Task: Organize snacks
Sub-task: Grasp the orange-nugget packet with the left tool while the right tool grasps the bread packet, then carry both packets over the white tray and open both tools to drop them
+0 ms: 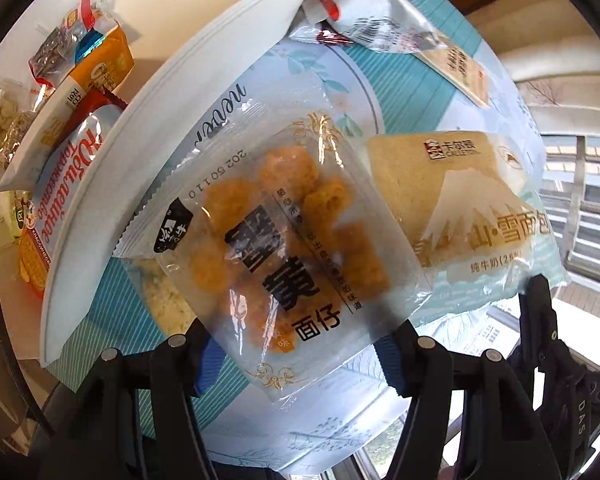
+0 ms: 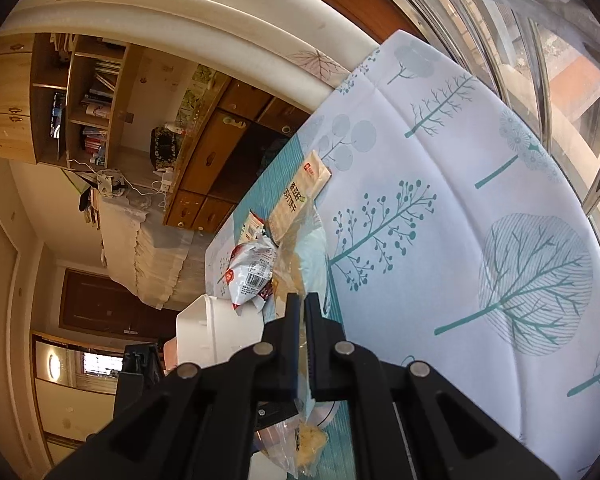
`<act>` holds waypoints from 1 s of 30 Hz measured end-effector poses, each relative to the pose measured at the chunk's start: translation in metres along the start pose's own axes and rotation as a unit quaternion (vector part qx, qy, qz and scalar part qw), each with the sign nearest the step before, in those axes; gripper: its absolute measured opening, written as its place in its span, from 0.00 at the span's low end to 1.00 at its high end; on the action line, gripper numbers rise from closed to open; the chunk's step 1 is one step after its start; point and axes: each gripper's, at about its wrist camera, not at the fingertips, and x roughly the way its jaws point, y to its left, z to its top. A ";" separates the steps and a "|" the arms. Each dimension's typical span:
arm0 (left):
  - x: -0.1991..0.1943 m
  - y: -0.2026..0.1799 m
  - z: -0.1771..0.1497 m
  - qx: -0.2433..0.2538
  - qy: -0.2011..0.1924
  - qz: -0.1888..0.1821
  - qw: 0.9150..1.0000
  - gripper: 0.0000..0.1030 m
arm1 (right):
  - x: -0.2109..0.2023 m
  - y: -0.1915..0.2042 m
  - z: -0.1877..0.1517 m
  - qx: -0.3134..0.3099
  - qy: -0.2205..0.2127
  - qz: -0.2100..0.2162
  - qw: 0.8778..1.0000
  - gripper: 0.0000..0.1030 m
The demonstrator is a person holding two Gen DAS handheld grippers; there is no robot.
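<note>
**Snack sorting: two packets in hand, bin alongside**

Left gripper (image 1: 296, 340): jaws part-way apart and clamped across the lower width of the clear noodle-snack packet (image 1: 272, 248); grip taken at the flat edge, presumably so the puffed orange pieces are not crushed; packet glossy, crinkled, sawtooth-sealed, black lettering over a transparent window.

Right gripper (image 2: 303, 308): jaws pinched nearly together on the thin film edge of the bread packet (image 1: 472, 216); in the left wrist view its dark tip shows at that packet's lower right corner; contents pale, soft, block-shaped; wrapper printed with a snowy mountain.

White bin (image 1: 148, 128): rigid, smooth, curved rim, just left of and beyond the left gripper; already holds several packets, among them a red-and-white foil bag (image 1: 66, 184) and an orange one (image 1: 100, 68); judged the destination.

Tablecloth (image 2: 460, 200): matte white with teal tree prints, spreading ahead and right of the right gripper.

Unsorted, ahead of the right gripper: a crumpled red-and-white pouch (image 2: 252, 268) and a flat beige sachet (image 2: 300, 188), lying close together on the cloth.
</note>
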 end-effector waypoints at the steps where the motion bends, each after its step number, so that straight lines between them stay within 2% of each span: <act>1: -0.003 0.002 -0.004 0.008 -0.002 -0.002 1.000 0.61 | -0.004 0.004 -0.001 -0.005 -0.005 0.000 1.000 0.03; 9: -0.046 0.000 -0.015 0.067 -0.018 -0.010 0.998 0.61 | -0.034 0.028 -0.011 -0.042 -0.036 -0.005 0.998 0.02; 11: -0.060 0.009 -0.022 0.089 -0.022 -0.014 0.996 0.61 | -0.040 0.036 -0.013 -0.056 -0.044 -0.008 0.997 0.02; 14: -0.079 0.000 -0.024 0.125 -0.033 -0.031 0.991 0.61 | -0.046 0.048 -0.018 -0.077 -0.052 -0.014 0.996 0.02; 22: -0.140 0.003 -0.038 0.223 -0.095 -0.057 0.969 0.61 | -0.060 0.088 -0.032 -0.133 -0.079 -0.019 0.988 0.02; 30: -0.189 0.023 -0.049 0.295 -0.190 -0.048 0.935 0.61 | -0.066 0.134 -0.050 -0.173 -0.110 -0.012 0.979 0.02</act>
